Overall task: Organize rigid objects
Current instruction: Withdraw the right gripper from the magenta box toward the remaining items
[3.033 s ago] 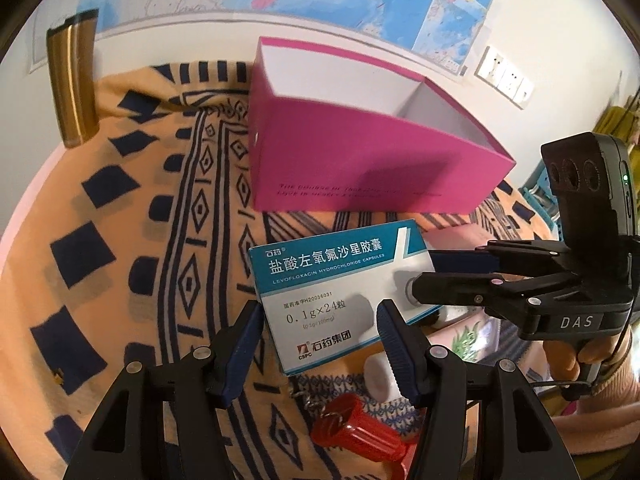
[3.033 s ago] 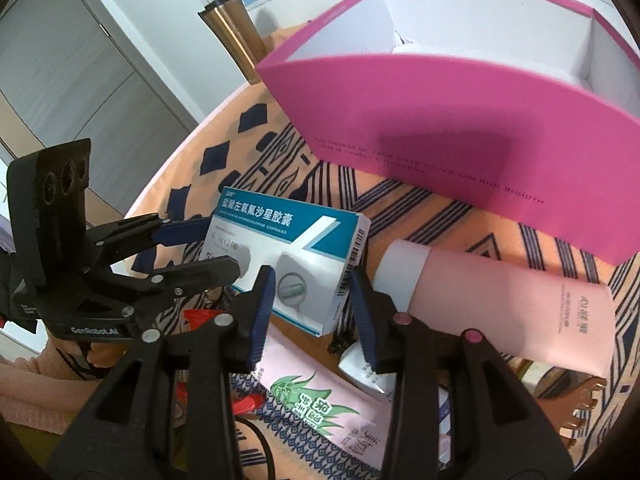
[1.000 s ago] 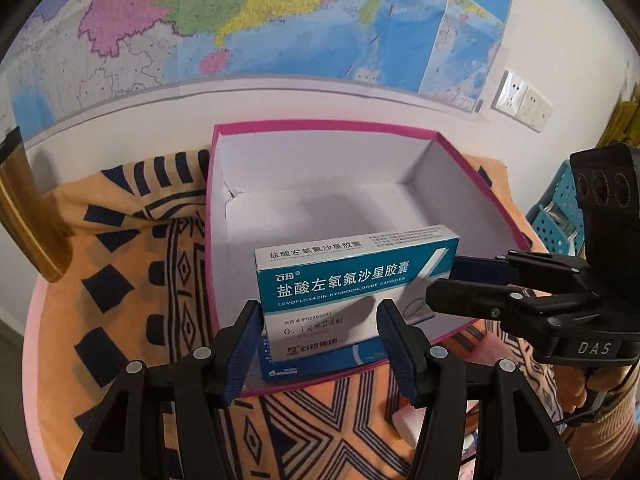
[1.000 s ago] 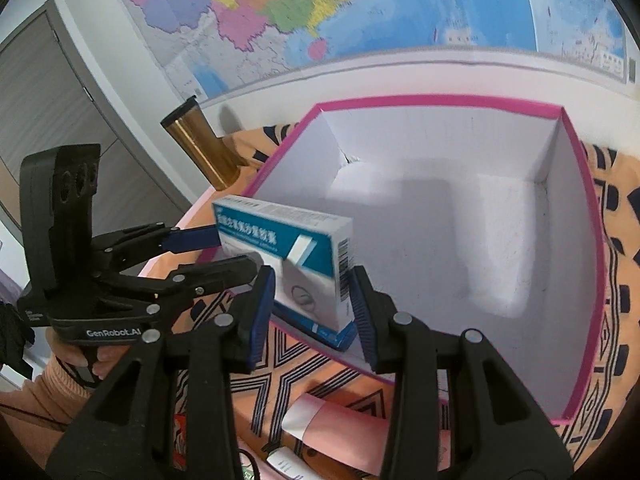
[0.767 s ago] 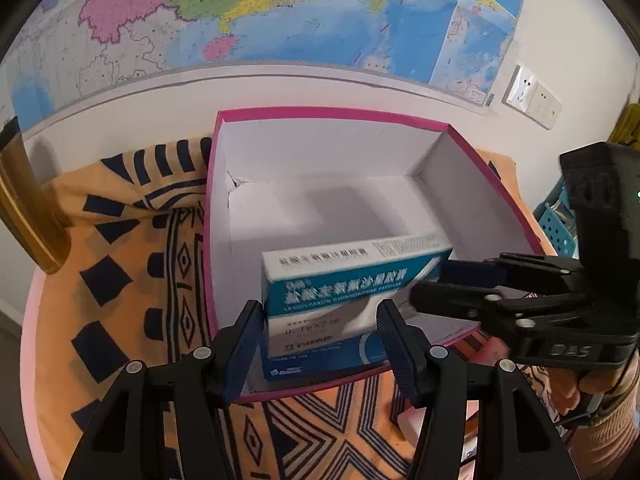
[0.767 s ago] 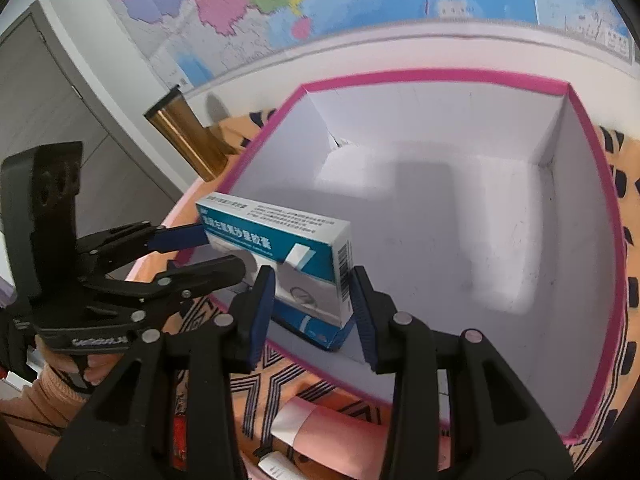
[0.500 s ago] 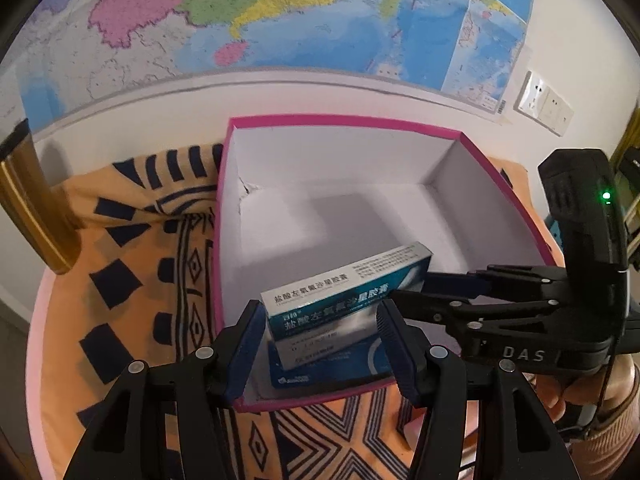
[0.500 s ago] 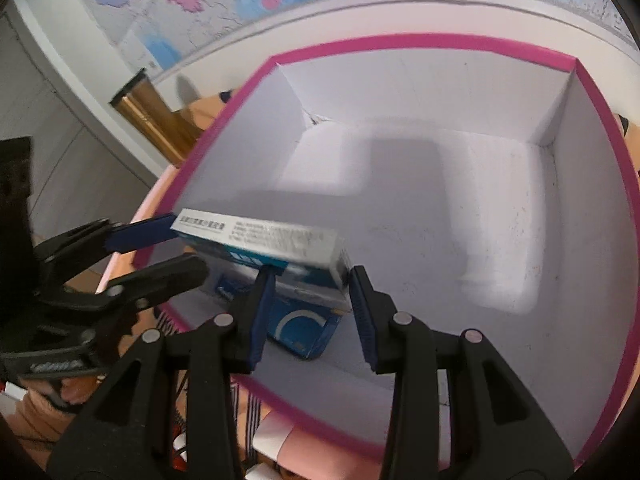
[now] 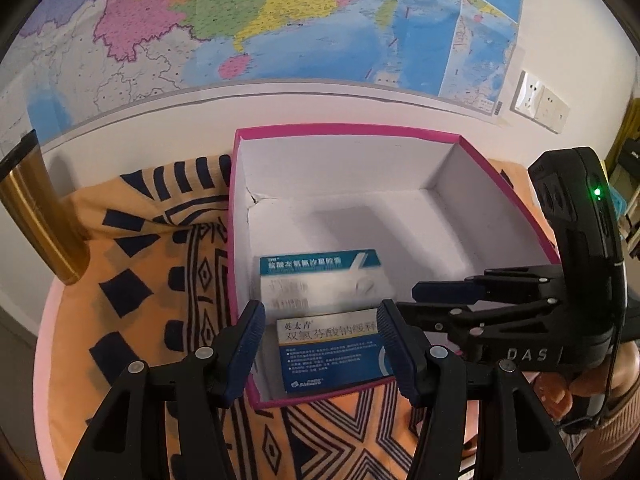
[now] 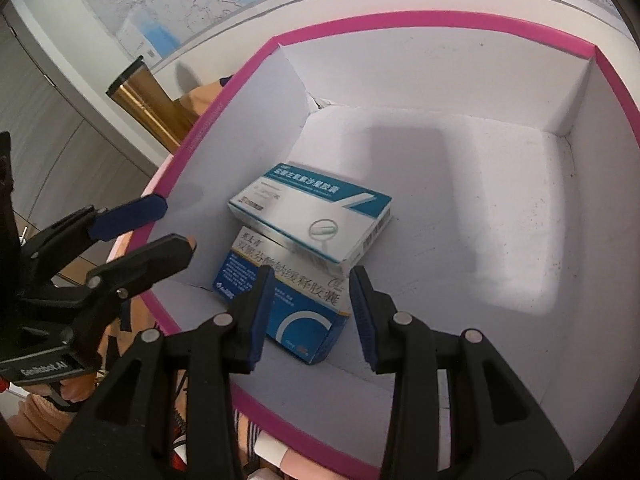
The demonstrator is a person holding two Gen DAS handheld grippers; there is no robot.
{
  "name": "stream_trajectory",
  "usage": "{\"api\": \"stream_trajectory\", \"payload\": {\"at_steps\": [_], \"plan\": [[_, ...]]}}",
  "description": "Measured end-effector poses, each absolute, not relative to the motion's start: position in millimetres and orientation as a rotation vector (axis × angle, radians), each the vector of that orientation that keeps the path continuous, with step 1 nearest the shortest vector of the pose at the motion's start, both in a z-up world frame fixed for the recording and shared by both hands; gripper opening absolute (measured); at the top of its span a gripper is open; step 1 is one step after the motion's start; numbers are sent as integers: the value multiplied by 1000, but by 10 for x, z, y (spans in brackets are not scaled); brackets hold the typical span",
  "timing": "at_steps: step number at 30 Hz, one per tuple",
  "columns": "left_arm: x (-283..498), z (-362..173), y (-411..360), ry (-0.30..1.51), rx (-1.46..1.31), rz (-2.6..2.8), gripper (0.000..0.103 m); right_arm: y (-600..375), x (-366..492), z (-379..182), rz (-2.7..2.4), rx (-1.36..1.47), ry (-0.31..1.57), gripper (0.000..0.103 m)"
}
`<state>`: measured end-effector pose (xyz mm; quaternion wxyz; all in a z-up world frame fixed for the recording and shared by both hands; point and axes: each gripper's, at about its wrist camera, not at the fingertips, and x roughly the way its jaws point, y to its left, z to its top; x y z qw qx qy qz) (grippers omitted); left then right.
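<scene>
A teal-and-white medicine box [image 9: 322, 282] [image 10: 312, 210] lies inside the pink box [image 9: 344, 134] [image 10: 408, 20], resting partly on a blue-and-white medicine box [image 9: 334, 354] [image 10: 284, 300] in the near left corner. My left gripper [image 9: 320, 344] is open and empty above the pink box's near edge. My right gripper [image 10: 312, 312] is open and empty just above the two medicine boxes. Each gripper shows in the other's view, the right [image 9: 452, 300] and the left [image 10: 168, 228].
A gold tumbler [image 9: 36, 216] [image 10: 148, 104] stands left of the pink box on the orange patterned cloth [image 9: 152, 280]. A wall map and a wall socket [image 9: 538, 102] are behind. A pink item [image 10: 296, 460] shows at the right wrist view's bottom edge.
Both grippers carried the teal-and-white box from the cloth over the pink box, lowered it and let go. It now lies on the blue box, and both grippers have pulled back.
</scene>
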<state>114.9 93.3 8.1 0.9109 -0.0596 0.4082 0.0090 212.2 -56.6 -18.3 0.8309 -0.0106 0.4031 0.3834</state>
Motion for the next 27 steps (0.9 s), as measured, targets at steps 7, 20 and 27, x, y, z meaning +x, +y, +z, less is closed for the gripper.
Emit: {"api": "stream_trajectory", "payload": {"at_steps": [7,20,27], "plan": [[837,228,980,754,-156,-25,60,-732,1932,-79,826,-13,787,41],[161,155,858,740,-171,-84,70,-1384,1052,300,958,53,572,44],[-63,-74,712,793,-184,-105,70,-1745,766,166,916,74,553,45]]}}
